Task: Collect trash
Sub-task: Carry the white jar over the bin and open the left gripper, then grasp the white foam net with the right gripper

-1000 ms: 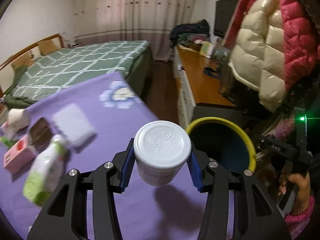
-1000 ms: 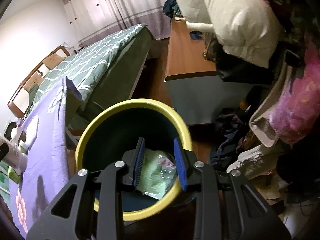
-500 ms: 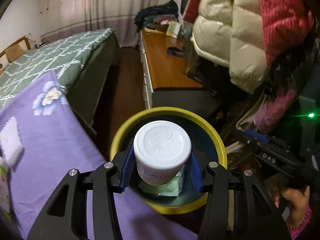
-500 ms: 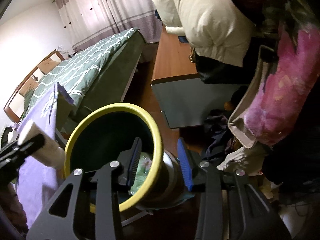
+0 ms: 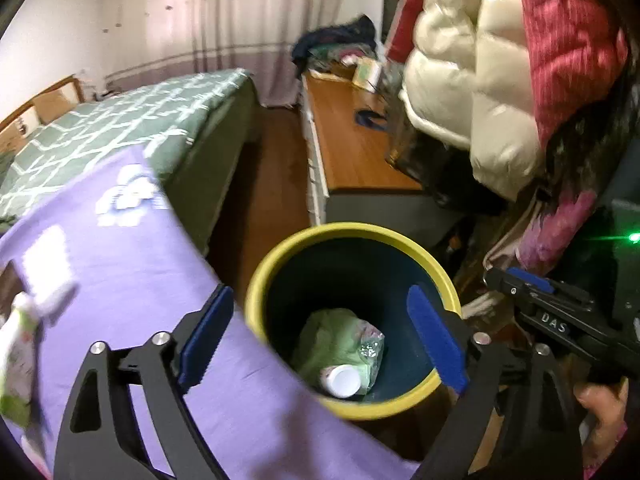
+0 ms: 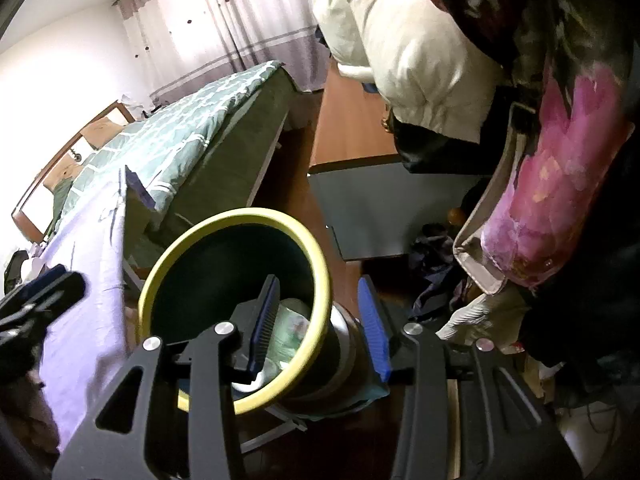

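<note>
A dark bin with a yellow rim [image 5: 352, 232] stands on the floor at the edge of the purple-covered table [image 5: 132, 272]. A white jar [image 5: 342, 380] lies inside it on a green plastic bag [image 5: 332, 340]. My left gripper [image 5: 320, 336] is open and empty above the bin's mouth. My right gripper [image 6: 320, 320] is open, its fingers straddling the bin's rim [image 6: 240, 220], one inside and one outside. A green and white bottle [image 5: 16, 356] lies blurred on the table at the far left.
A white pad [image 5: 44, 260] lies on the table. A green-quilted bed [image 5: 120, 128] is behind. A wooden cabinet [image 5: 352, 152] stands at the right, with puffy coats [image 5: 480, 92] hanging over it. Clothes lie on the floor [image 6: 432, 280] beside the bin.
My left gripper opened and the white jar dropped into the bin. My right gripper has opened wider and now straddles the bin's rim.
</note>
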The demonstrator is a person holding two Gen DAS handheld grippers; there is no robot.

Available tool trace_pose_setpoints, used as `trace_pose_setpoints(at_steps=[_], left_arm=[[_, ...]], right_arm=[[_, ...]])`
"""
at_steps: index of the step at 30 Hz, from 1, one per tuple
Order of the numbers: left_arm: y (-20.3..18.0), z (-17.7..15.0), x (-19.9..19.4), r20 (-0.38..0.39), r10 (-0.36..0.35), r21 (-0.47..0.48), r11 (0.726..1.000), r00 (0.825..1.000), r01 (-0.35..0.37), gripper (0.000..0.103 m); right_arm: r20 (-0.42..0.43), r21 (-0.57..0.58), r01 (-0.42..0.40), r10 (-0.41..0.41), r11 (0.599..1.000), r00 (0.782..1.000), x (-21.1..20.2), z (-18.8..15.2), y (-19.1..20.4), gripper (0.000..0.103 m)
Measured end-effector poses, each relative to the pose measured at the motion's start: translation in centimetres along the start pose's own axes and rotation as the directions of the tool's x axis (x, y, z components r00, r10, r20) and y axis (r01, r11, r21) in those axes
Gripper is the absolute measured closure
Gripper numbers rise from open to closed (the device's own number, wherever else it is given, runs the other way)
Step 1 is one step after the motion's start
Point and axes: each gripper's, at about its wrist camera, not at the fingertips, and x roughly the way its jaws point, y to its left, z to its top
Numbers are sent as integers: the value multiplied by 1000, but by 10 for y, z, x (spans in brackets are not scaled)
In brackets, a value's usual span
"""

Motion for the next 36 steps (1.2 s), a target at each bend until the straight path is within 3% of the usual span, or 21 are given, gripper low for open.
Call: trace_pose_setpoints(at_steps=[8, 11, 15, 23, 30, 32, 36], left_arm=[[74, -20, -78, 98, 94, -116, 990, 991, -82, 9], [108, -28, -103, 128, 156, -161, 978, 979, -134, 9], [164, -41, -131, 156, 270, -227, 946, 950, -232, 7], [286, -77, -157, 111, 478, -367, 834, 872, -411, 6], [370, -107, -162, 50, 606, -444, 726, 794, -525, 6], [382, -115, -163, 39, 616, -466, 708, 786, -531, 6], [404, -131, -160, -4, 611, -509, 680, 792, -527, 6]], right_arm=[[-4, -68, -24, 24, 997, 1000, -5, -2, 34, 63], [-13, -103, -37, 36, 994, 999, -4, -2, 54, 63], [-24, -167, -57, 54, 984, 998, -2, -1, 93, 62], [-75, -299, -127, 109, 946, 991, 24, 1, 187, 57], [-158, -411, -267, 221, 872, 962, 56, -1, 297, 53], [-180, -446, -298, 241, 844, 954, 65, -1, 329, 51], [-229, -527, -340, 255, 779, 939, 89, -1, 394, 49]])
